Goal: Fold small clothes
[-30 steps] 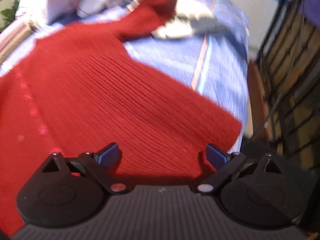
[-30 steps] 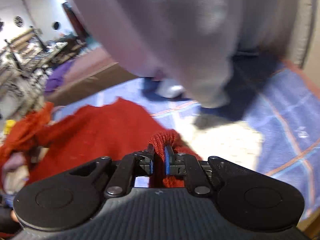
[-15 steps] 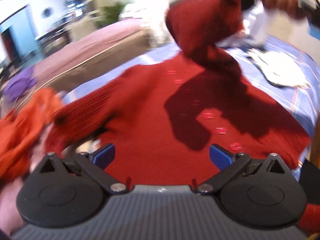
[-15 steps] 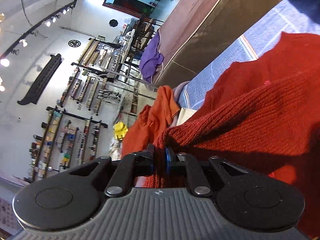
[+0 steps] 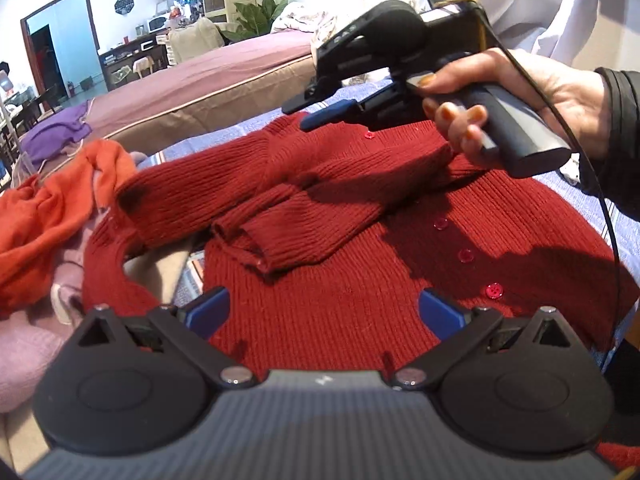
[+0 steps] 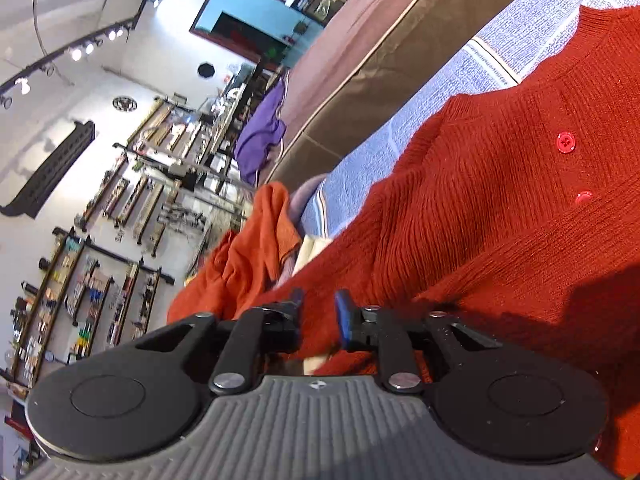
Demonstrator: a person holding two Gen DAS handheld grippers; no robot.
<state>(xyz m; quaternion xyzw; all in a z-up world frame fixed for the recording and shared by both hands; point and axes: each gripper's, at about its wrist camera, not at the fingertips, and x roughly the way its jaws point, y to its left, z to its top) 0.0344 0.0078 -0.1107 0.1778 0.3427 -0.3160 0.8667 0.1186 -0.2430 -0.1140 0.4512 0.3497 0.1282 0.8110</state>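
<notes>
Your left tool (image 5: 322, 314) stands wide apart, its blue pads well clear of each other, and it holds nothing; it hangs over the lower front of the red cardigan (image 5: 360, 240), and whether the pads touch the knit you cannot tell from this view. The cardigan lies spread on a blue striped cloth (image 6: 404, 132), button side up, with a row of red buttons (image 5: 466, 256) running down the front. One sleeve (image 5: 280, 216) is folded across the chest, its ribbed cuff lying on the body just ahead of your left tool; a second sleeve (image 5: 180, 192) stretches out toward the left edge. Your right tool (image 6: 319, 312) is partly open, the gap between its pads narrow, and it grips nothing: red knit shows through the gap behind the pads, but neither pad presses on it. In the left view your right hand (image 5: 520, 96) holds that tool (image 5: 326, 116) by the grey handle above the cardigan's collar end, one blue pad low over the knit near the top button. An orange garment (image 5: 48, 216) lies crumpled to the left of the cardigan, touching or overlapping pale pink and cream pieces beside it. Beyond the blue cloth stands a brown-sided mattress (image 5: 208, 76) with a purple garment (image 6: 260, 132) draped on it.
</notes>
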